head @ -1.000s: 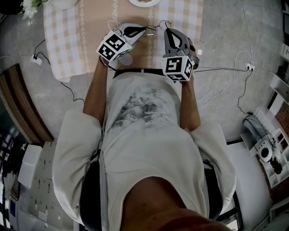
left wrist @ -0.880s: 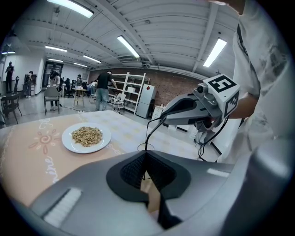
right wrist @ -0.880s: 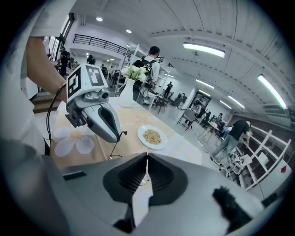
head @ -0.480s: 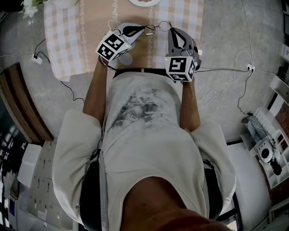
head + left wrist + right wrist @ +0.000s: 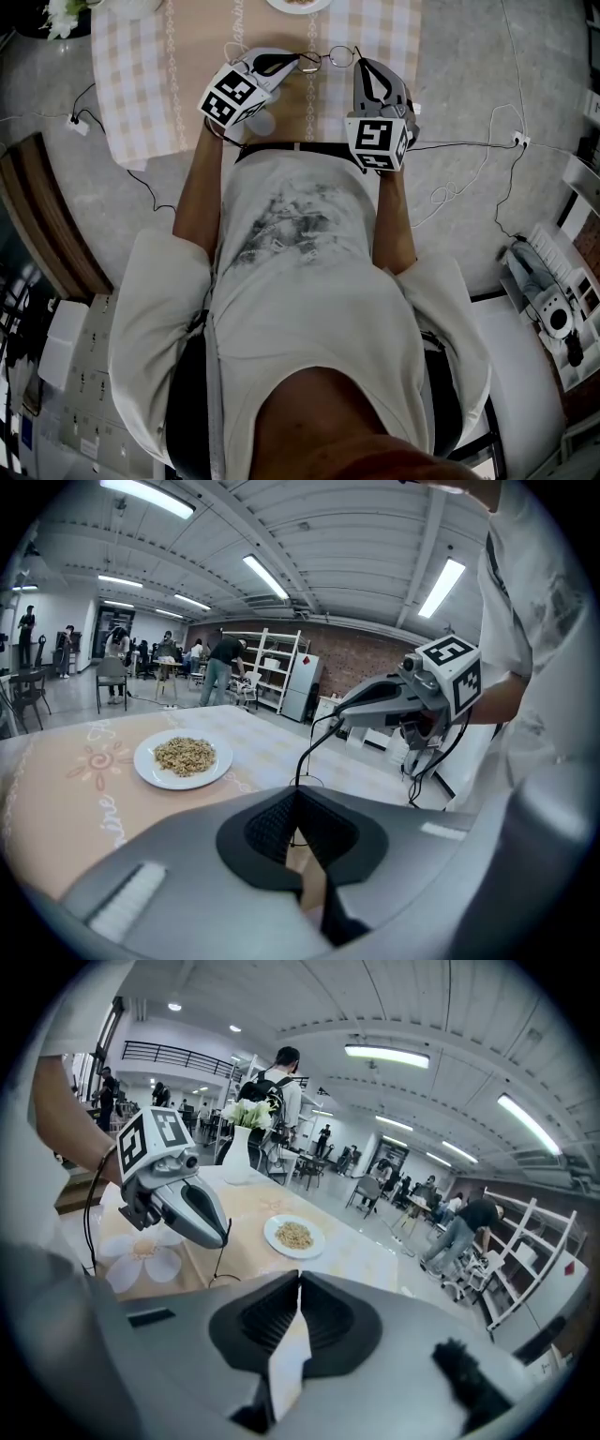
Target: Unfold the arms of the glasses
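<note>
The left gripper [image 5: 299, 60] sits at 9 o'clock of the glasses [image 5: 328, 58], above the checked cloth of the surface [image 5: 141, 84]. Its jaws are pressed together on the thin frame by a lens, as its own view shows, and it has held its place over the last second. The glasses hang in the air between the two grippers, at 12 o'clock of the person's chest. At their 3 o'clock the right gripper [image 5: 358, 60] has edged outward towards 3 o'clock and rolled a little. Its jaws are narrow, all but together. From the left gripper view a dark arm runs up to its tip, so it seems to pinch that arm's end, though the arm is too thin to make out in the right gripper view. That outward shift suggests the arm on that side is swinging open. I cannot tell how the other arm stands.

Counted:
- one pair of glasses
- two grippers
- one plate [image 5: 298, 4] of food, at 12 o'clock of the glasses
- one vase [image 5: 239, 1152] of white flowers
</note>
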A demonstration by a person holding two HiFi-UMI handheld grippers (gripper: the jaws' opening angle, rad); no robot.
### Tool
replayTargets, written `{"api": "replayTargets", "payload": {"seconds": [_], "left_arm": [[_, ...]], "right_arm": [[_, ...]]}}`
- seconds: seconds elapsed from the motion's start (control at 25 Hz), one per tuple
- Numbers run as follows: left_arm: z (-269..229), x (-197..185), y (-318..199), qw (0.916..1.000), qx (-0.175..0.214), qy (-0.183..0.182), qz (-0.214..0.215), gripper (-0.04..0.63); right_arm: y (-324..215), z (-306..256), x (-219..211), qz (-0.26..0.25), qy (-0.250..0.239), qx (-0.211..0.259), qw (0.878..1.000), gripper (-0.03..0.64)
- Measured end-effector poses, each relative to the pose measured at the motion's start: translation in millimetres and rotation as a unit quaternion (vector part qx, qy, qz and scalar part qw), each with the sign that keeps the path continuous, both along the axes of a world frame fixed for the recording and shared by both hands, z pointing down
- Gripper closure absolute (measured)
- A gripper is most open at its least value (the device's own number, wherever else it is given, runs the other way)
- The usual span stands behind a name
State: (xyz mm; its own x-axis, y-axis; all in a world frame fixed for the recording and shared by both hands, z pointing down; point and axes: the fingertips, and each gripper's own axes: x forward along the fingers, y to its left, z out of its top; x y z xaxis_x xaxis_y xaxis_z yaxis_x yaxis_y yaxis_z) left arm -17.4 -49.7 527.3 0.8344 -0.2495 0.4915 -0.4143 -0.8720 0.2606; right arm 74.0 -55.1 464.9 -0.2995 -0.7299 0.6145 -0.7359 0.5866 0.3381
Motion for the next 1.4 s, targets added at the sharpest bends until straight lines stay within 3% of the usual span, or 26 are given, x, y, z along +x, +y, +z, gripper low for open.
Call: {"api": "replayTargets", "payload": {"seconds": [1.4], "left_arm": [[-1,-9,-13,0.9994,0.003,0.008,-0.035,0.588]], "right_arm": [[1,3,26,0.078,-0.056,-0.009,0.995,0.594]]}}
